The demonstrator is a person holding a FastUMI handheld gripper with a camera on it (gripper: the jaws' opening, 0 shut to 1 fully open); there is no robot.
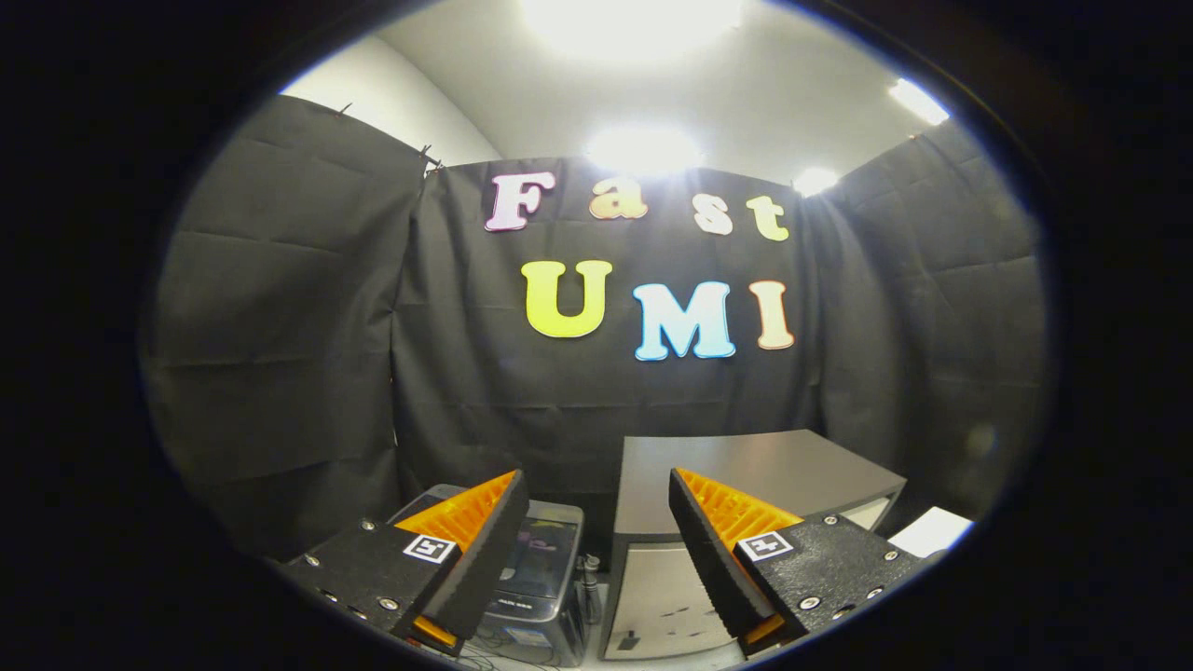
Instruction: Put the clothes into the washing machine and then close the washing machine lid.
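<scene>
My gripper (596, 508) hangs high, its fingers spread wide apart with nothing between them. Just beyond the left finger sits a small grey washing machine (545, 578), its translucent lid (550, 540) down; I can't make out what's inside. Beside it, beyond the right finger, stands a grey cabinet (746, 466), black cloth wall (298, 354) behind both.

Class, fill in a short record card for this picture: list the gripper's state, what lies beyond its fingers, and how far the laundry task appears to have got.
gripper: gripper open, fingers apart, nothing between them
ahead, beyond one finger: small washing machine, lid looks shut, contents not clear
ahead, beyond the other finger: grey cabinet beside the machine
between the two: cables
beside the cabinet: white flat object, kind unclear
backdrop: black cloth wall
task progress: gripper holds no clothes
</scene>
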